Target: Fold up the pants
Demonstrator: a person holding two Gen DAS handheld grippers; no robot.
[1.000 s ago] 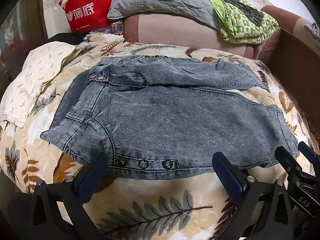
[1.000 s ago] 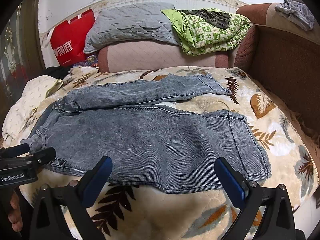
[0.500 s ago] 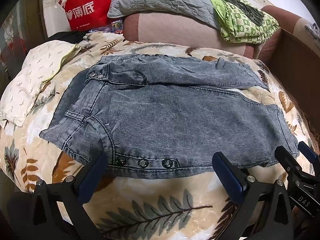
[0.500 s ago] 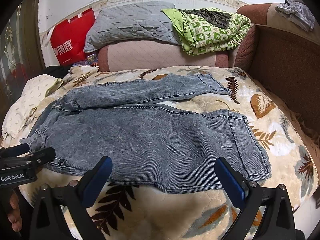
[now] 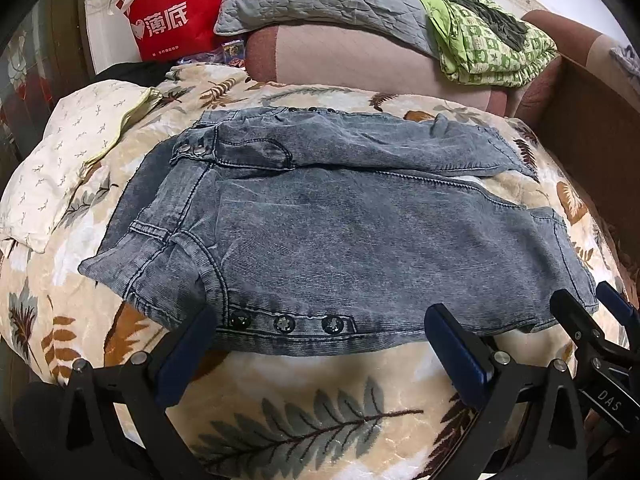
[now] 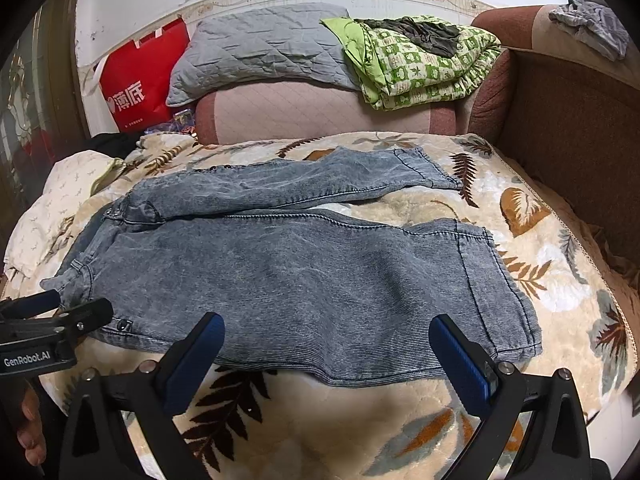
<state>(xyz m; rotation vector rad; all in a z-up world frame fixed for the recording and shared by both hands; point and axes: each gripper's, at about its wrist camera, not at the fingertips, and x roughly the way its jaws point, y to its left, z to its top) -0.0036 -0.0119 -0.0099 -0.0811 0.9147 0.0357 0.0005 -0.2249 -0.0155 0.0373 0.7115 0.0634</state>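
- Pants [image 5: 328, 240]: the gray-blue pants lie flat on the leaf blanket [image 5: 304, 424], with the waist at 9 o'clock and the leg ends at 3 o'clock.
- Almost nothing has changed since a second ago. The pants lie in the same spot, and in the left view the near edge sits a tiny bit lower.
- That tells me no fold has begun. The two legs are still spread apart, with the far leg [image 6: 304, 184] up at 12 o'clock.
- The left gripper [image 5: 316, 348] hangs over the near edge by the three snap buttons [image 5: 284, 324]. Its blue fingers [image 5: 188, 352] are wide apart and hold nothing.
- The right gripper [image 6: 326, 354] hangs over the near edge closer to the leg ends. Its fingers [image 6: 460, 360] are wide apart too, and nothing is in them.
- From the right view, the left gripper's tip shows at 9 o'clock, beside the waist corner.
- I think the next job is to pinch the near edge and lift it over onto the far leg.
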